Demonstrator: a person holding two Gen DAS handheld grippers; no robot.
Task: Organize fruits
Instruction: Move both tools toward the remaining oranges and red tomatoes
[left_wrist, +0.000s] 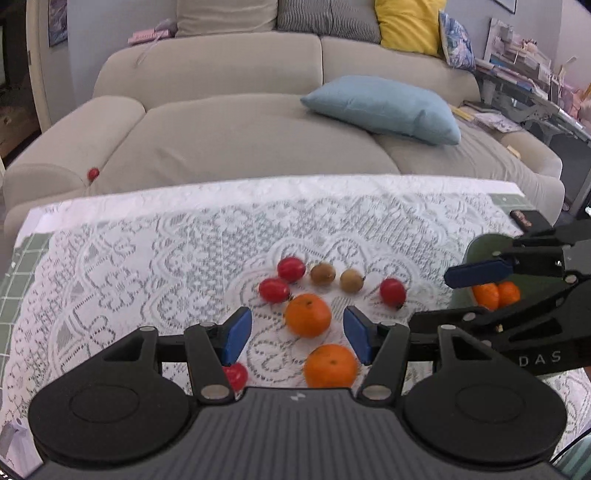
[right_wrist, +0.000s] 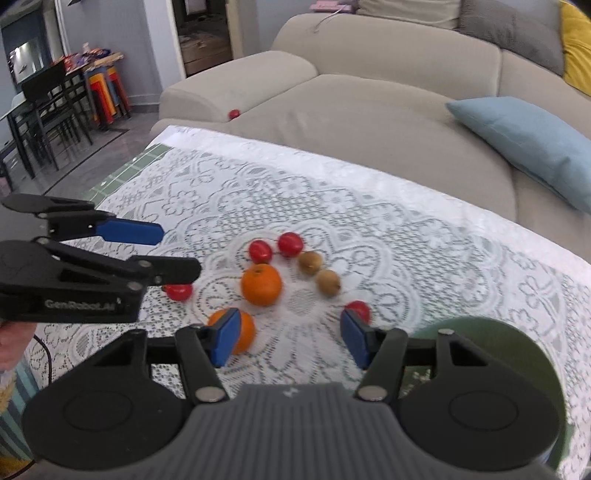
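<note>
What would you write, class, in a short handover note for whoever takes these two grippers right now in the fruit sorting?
Left gripper: open, empty, above the oranges.
Right gripper: open, empty, beside the green bowl.
On the lace cloth: two oranges, four red fruits, two brown fruits. One more red fruit lies on the sofa.
Done: two oranges are in the bowl.
Left: the fruit on the cloth, and the stray on the sofa.

Oranges (left_wrist: 308, 314) four — tomatoes (left_wrist: 273, 290) five
</note>
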